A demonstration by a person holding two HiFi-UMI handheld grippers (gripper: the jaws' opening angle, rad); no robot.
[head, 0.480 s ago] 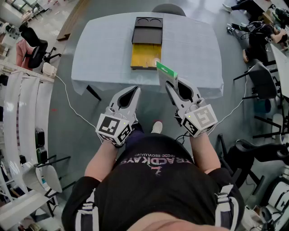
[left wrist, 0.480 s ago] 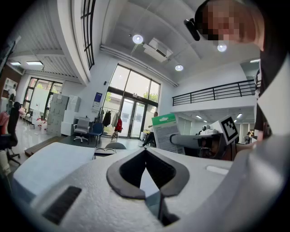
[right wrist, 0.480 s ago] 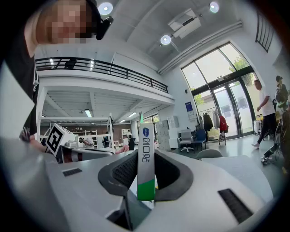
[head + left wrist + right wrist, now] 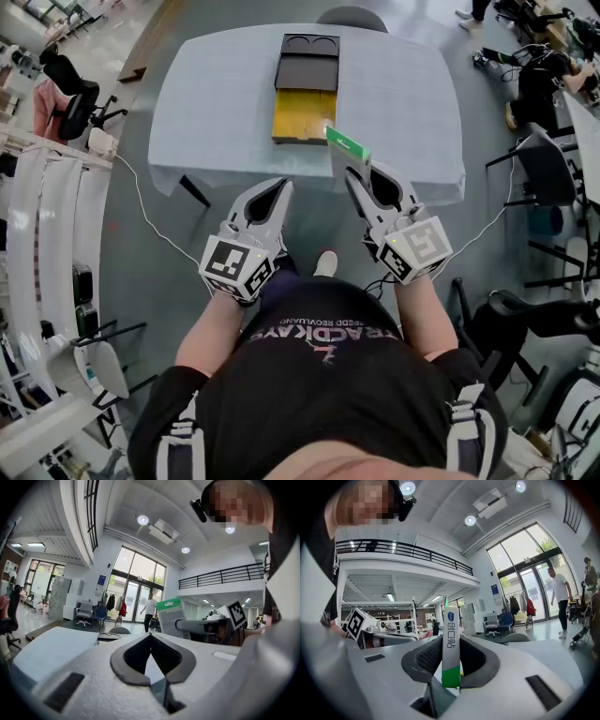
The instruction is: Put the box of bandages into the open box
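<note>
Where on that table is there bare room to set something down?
Two wide patches of bare cloth: one between the open box and the table at its left edge, one between it and the right edge. The middle is crowded: the box with its dark lid. The near strip is narrow, and the right gripper holds the box of bandages there.

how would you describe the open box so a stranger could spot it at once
Look at the table under the pale cloth. Toward its far edge lies the open box: a yellow tray with a dark lid folded back behind it. The only other box, the green-and-white box of bandages, sits in the right gripper.
</note>
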